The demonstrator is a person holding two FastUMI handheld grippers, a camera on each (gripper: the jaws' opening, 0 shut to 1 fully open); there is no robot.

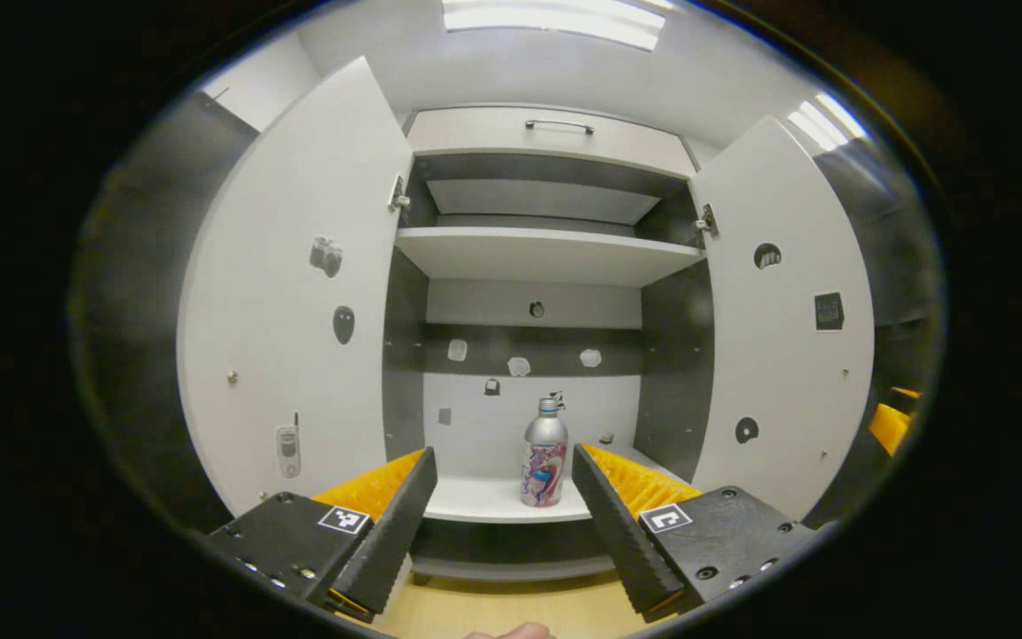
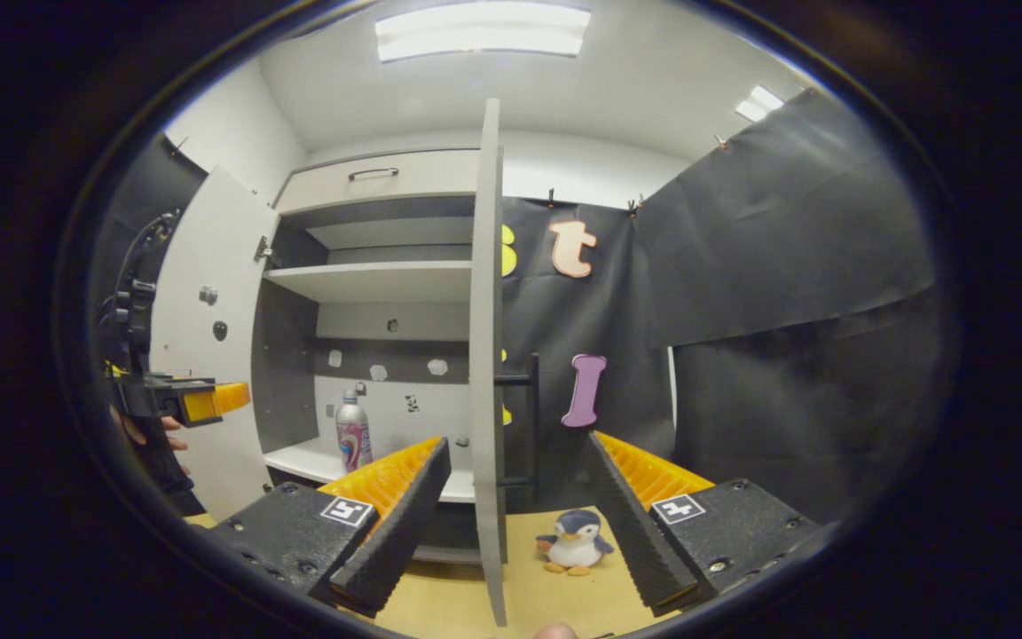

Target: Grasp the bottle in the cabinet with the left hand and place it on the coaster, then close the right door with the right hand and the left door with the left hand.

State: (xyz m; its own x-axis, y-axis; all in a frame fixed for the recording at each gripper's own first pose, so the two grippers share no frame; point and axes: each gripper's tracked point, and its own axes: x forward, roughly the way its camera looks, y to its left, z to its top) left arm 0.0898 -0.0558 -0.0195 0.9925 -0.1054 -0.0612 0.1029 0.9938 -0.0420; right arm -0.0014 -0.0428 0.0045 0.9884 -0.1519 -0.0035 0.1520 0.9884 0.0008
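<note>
We are at the first step: reaching for the bottle, with nothing grasped yet and both doors standing open.

In the left gripper view, our left tool (image 1: 504, 497) sits at the bottom of the frame with its two fingers spread wide and nothing between them. Just beyond and between the fingertips, low in the centre of the frame, the bottle (image 1: 545, 464) stands upright on the cabinet's bottom shelf (image 1: 484, 501), near its front edge. It lies a little right of the gap's middle, closer to the right-hand finger, and is still apart from both. We judge that the next move calls for pushing straight forward into the cabinet with a slight shift right, so the fingers pass either side of the bottle's body before closing. The left door (image 1: 289, 302) and right door (image 1: 782, 311) flank the opening at left and right of the frame.

In the right gripper view, our right tool (image 2: 515, 497) is likewise wide open and empty at the bottom. A toy penguin (image 2: 574, 541) sits on the wooden surface (image 2: 449, 603) between its fingers, and the right door's edge (image 2: 488, 355) runs up the centre. The bottle (image 2: 352, 433) shows left of centre. We see no coaster here.
</note>
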